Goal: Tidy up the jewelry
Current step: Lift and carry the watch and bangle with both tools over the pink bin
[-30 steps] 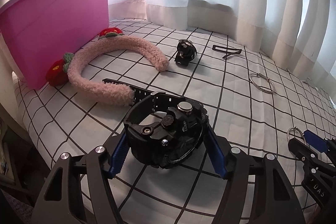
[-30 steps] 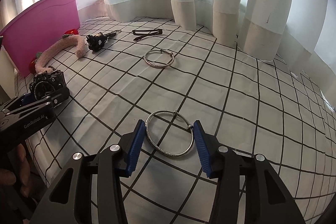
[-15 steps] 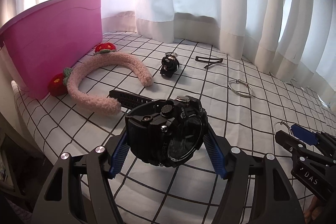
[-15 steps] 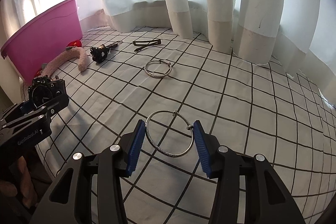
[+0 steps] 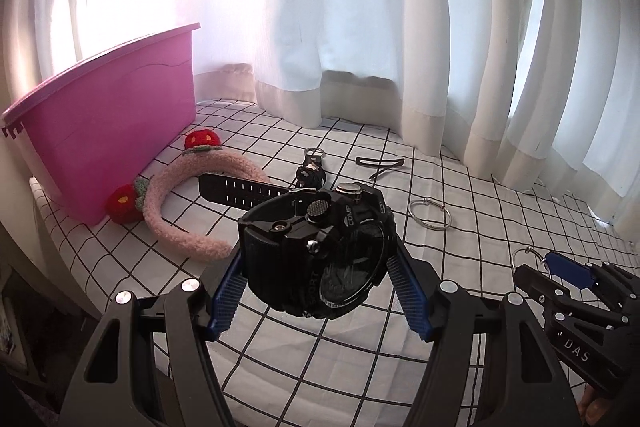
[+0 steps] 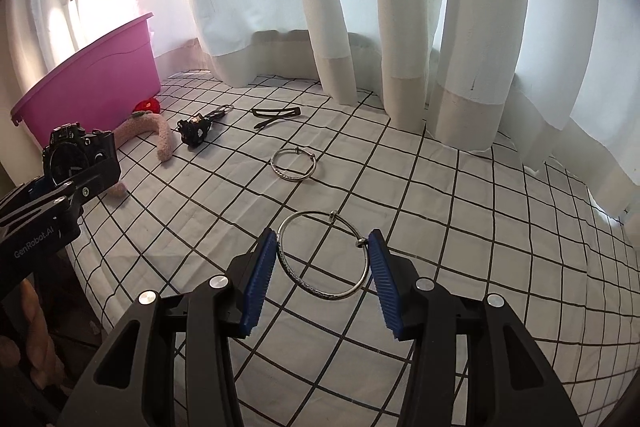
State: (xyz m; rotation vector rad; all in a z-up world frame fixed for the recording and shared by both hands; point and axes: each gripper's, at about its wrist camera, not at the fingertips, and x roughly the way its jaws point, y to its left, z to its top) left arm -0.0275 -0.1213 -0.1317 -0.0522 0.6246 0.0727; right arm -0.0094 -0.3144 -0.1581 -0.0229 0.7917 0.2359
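My left gripper (image 5: 318, 267) is shut on a black sport watch (image 5: 320, 247) and holds it above the checked cloth, strap sticking out to the left. It also shows in the right wrist view (image 6: 76, 155). My right gripper (image 6: 323, 259) is shut on a silver bangle (image 6: 324, 259) and holds it above the cloth. A second silver bangle (image 6: 294, 165) lies on the cloth beyond it. A pink plastic bin (image 5: 104, 131) stands at the far left.
A fluffy pink headband (image 5: 180, 211) with red flowers lies beside the bin. A black keychain charm (image 5: 310, 175) and a dark hair clip (image 5: 380, 165) lie near the white curtains (image 5: 360, 27). The cloth's front edge drops off at the left.
Both grippers have risen and tilted up with their loads. The watch and the bangle are now higher above the cloth; more of the curtain is in view.
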